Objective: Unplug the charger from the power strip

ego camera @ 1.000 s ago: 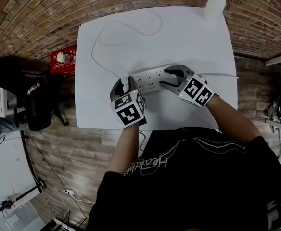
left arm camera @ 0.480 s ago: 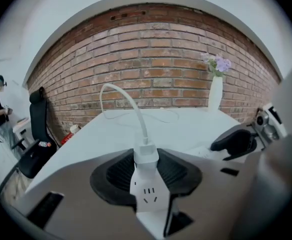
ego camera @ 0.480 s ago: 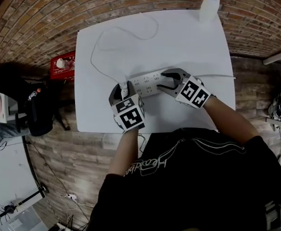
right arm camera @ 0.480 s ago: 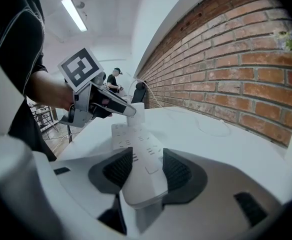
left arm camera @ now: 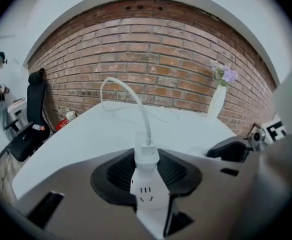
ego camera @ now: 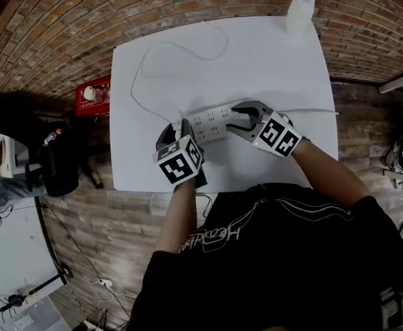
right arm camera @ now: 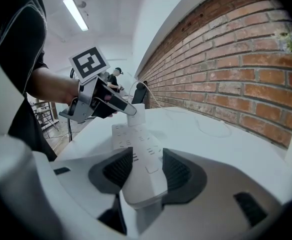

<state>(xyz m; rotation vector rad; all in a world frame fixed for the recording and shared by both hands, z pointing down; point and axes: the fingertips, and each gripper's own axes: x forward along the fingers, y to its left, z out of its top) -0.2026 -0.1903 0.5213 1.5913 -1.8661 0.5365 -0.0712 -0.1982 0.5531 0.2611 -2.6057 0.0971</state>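
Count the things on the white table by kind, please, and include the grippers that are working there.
Power strip: 1
Charger with its cable: 1
Vase of flowers: 1
Grippers: 2, the left gripper and the right gripper
Total: 5

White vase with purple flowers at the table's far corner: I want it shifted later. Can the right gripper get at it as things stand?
Probably not yet: the right gripper has its jaws shut on the white power strip. Bare white table lies between it and the white vase.
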